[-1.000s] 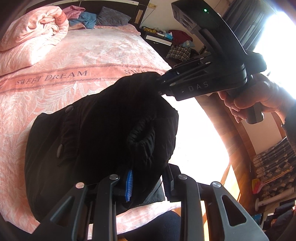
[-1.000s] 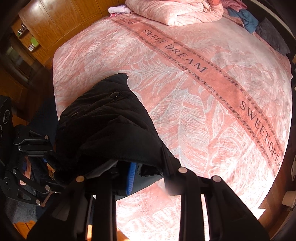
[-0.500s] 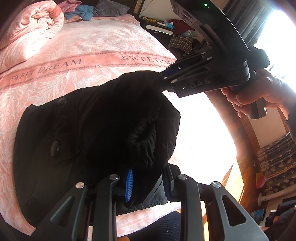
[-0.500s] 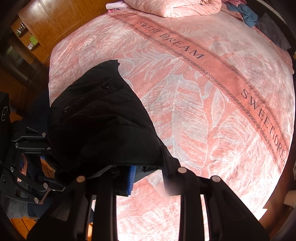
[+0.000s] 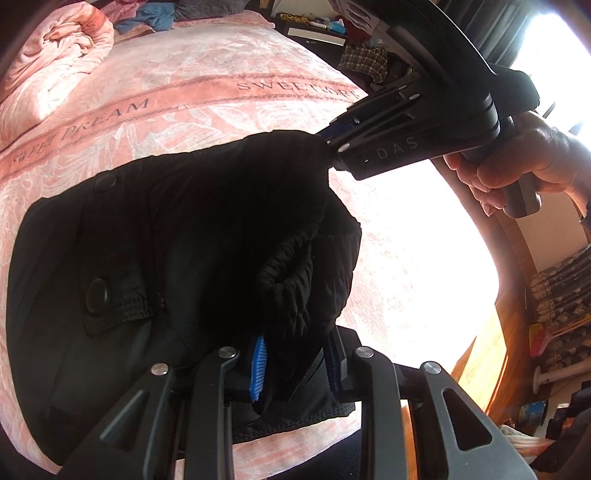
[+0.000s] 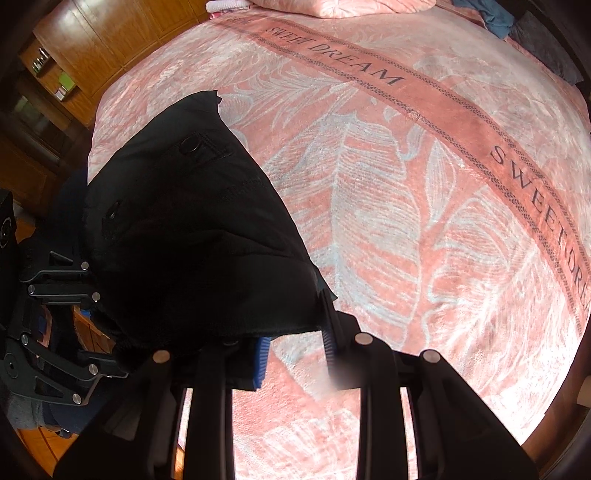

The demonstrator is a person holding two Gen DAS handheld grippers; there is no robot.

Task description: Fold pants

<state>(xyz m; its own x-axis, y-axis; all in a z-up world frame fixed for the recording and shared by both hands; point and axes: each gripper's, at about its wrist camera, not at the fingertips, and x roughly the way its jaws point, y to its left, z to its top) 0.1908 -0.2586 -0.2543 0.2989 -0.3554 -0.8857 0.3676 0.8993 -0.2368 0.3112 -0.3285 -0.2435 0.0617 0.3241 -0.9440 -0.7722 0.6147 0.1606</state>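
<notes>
Black pants (image 5: pixel 177 236), bunched and clamped in the jaws of both the left gripper (image 5: pixel 293 363) and right gripper (image 6: pixel 293 349), hang just over the pink bed (image 6: pixel 406 206); next, I judge, lay them flat.

A pink bedspread (image 5: pixel 207 110) with a pale leaf pattern covers the bed; a darker band (image 6: pixel 436 99) printed "SWEET DREAM" runs across it. A rumpled pink quilt (image 5: pixel 55 62) lies heaped at the head end, with blue clothing (image 5: pixel 151 20) and a grey pillow (image 5: pixel 207 7) beside it. A plaid cloth (image 5: pixel 364 61) sits among clutter on a dark bedside unit. Wooden cabinets (image 6: pixel 110 40) stand past the bed's far side. Bright window light (image 5: pixel 554 55) washes out one corner.
</notes>
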